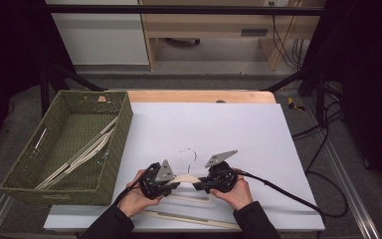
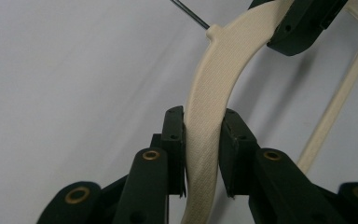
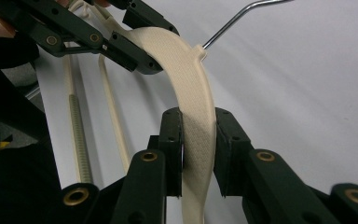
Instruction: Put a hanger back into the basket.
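Together, left gripper [image 2: 203, 135] and right gripper [image 3: 199, 135] clamp the curved, textured cream hanger [image 1: 188, 179].

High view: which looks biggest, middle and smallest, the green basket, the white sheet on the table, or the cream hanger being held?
1. White sheet, biggest.
2. Green basket, middle.
3. Cream hanger, smallest, though the hand-held grippers cover part of it.

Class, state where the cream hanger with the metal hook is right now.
In the high view, the cream hanger sits near the white mat's front edge, gripped between the left gripper and right gripper.
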The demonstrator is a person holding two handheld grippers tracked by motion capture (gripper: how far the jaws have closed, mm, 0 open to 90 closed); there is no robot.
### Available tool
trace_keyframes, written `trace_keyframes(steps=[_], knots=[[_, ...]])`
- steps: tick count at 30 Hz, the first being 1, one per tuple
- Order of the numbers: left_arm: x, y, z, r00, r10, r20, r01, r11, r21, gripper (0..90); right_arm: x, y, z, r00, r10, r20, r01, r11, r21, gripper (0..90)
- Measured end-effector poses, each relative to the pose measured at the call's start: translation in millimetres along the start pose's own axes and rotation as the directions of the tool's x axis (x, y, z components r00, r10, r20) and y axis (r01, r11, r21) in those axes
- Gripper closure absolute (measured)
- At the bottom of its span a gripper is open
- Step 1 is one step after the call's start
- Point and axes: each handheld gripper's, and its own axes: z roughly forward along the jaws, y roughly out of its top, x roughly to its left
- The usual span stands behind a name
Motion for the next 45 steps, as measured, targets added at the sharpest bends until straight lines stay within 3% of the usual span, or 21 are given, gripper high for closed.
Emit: trace_keyframes(steps=[5,7,11,15,18,23,25,28,32,36,38,45], knots=[[1.9,-0.2,-2.8,0.9993,-0.024,0.03,0.025,0.9995,-0.019,69.8,0.9,0.4,-2.3,0.9999,0.006,-0.011,-0.006,1.0,0.017,76.9],[3.6,0.0,-7.9,0.999,-0.029,0.035,0.03,0.9991,-0.03,63.3,2.3,0.5,-4.3,0.9996,0.013,-0.023,-0.013,1.0,0.019,77.4],[7.4,-0.9,-19.9,0.9962,-0.077,0.042,0.08,0.9931,-0.086,47.1,4.4,1.8,-11.4,0.9996,-0.008,-0.028,0.009,1.0,0.008,78.1],[12.1,-2.8,-38.3,0.9917,-0.122,0.041,0.127,0.9774,-0.169,33.5,7.7,3.9,-22.0,0.9991,-0.014,-0.04,0.013,1.0,-0.022,79.6],[14.0,-2.4,-50.7,0.991,-0.13,0.03,0.134,0.9698,-0.204,24.6,11.1,6.1,-32.0,0.9989,-0.022,-0.042,0.02,0.999,-0.045,81.4],[14.3,0.2,-66.5,0.9895,-0.143,0.022,0.144,0.9579,-0.249,18.2,17.1,9.6,-49.4,0.9935,-0.029,-0.11,0.016,0.993,-0.116,86.9],[13.8,1.7,-72.1,0.9892,-0.145,0.022,0.145,0.9529,-0.266,17.5,20.9,11.4,-55.7,0.9967,-0.057,-0.058,0.051,0.992,-0.112,87.0],[12.3,3.6,-76.6,0.9895,-0.142,0.028,0.144,0.9488,-0.281,17.3,23.4,12.2,-62.7,0.9955,-0.068,-0.066,0.058,0.989,-0.137,87.1],[9.0,6.2,-77.0,0.9917,-0.124,0.036,0.129,0.9501,-0.284,18.7,26.7,13.2,-68.0,0.9939,-0.085,-0.071,0.073,0.985,-0.155,87.1],[7.2,8.0,-74.2,0.9925,-0.109,0.054,0.12,0.9539,-0.275,24.8,29.9,13.6,-66.6,0.9899,-0.108,-0.093,0.093,0.984,-0.15,87.0],[5.6,9.9,-69.8,0.9923,-0.093,0.081,0.111,0.96,-0.257,29.4,32.3,14.5,-64.2,0.9871,-0.123,-0.102,0.108,0.984,-0.142,87.0],[-0.2,12.6,-61.1,0.9886,-0.056,0.139,0.086,0.9724,-0.217,52.7,40.3,16.9,-58.7,0.9779,-0.164,-0.13,0.146,0.98,-0.135,87.0]])
